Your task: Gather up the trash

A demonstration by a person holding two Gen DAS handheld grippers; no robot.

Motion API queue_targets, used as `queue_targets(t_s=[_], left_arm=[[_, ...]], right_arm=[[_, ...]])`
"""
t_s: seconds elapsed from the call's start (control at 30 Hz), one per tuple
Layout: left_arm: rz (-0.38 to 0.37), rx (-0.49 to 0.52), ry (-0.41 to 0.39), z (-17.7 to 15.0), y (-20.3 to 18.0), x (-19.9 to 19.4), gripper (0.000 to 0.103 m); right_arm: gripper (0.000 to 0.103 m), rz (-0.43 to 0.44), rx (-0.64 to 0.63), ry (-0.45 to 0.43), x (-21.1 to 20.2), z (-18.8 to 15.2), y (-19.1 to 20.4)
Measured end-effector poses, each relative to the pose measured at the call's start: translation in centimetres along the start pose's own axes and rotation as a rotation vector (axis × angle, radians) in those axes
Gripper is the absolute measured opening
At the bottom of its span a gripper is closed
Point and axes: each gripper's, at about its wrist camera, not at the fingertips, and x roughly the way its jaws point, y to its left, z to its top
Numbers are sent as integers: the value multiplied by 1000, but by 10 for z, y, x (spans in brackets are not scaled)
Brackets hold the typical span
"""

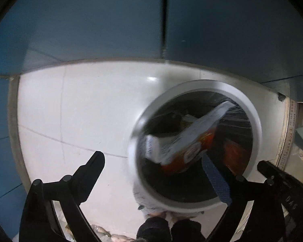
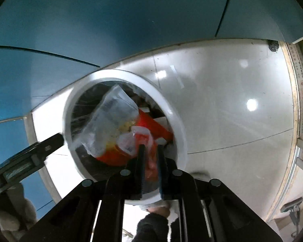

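Note:
A round trash bin with a white rim stands on the white tiled floor; it also shows in the right wrist view. Inside lie an orange-and-white snack packet and other wrappers. My left gripper is open, its right finger over the bin's mouth, its left finger over the floor. My right gripper is shut on a red-and-clear plastic wrapper held over the bin. A clear plastic bag with yellow bits lies in the bin beside an orange packet.
Blue cabinet panels rise behind the bin. My left gripper shows at the left of the right wrist view. A wooden door threshold runs along the right. Furry slippers stand under the bin's near edge.

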Motion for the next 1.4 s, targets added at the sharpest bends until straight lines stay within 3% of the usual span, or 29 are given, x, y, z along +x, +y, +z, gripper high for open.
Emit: queue_targets(t_s=[0.03, 0.1, 0.17, 0.2, 0.27, 0.47, 0.73, 0.87, 1.07, 1.4], left_arm=[[5, -14, -12, -5, 5, -9, 98], [17, -28, -31, -11, 10, -23, 99], [12, -45, -63, -19, 15, -44, 99], [21, -52, -76, -25, 18, -55, 98], [46, -52, -100, -33, 16, -78, 99], [29, -76, -150, -70, 22, -153, 98], [-27, -46, -241, -122, 16, -281, 98], [-48, -10, -287, -153, 14, -348, 99], [-142, 7, -326, -199, 25, -437, 99], [-311, 112, -448, -271, 55, -576, 99]], right_arm=[[30, 4, 1, 2, -2, 1, -1], [62, -1, -4, -5, -12, -2, 0], [73, -40, -35, -24, -26, -4, 7], [86, -63, -51, -34, -32, -2, 10], [103, -128, -87, -55, -53, -11, 17], [103, -194, -153, -99, -126, -37, 39], [103, -214, -219, -206, -280, -96, 69], [103, -196, -227, -257, -364, -127, 82], [103, -158, -230, -331, -488, -190, 100], [103, -5, -204, -404, -629, -301, 132]])
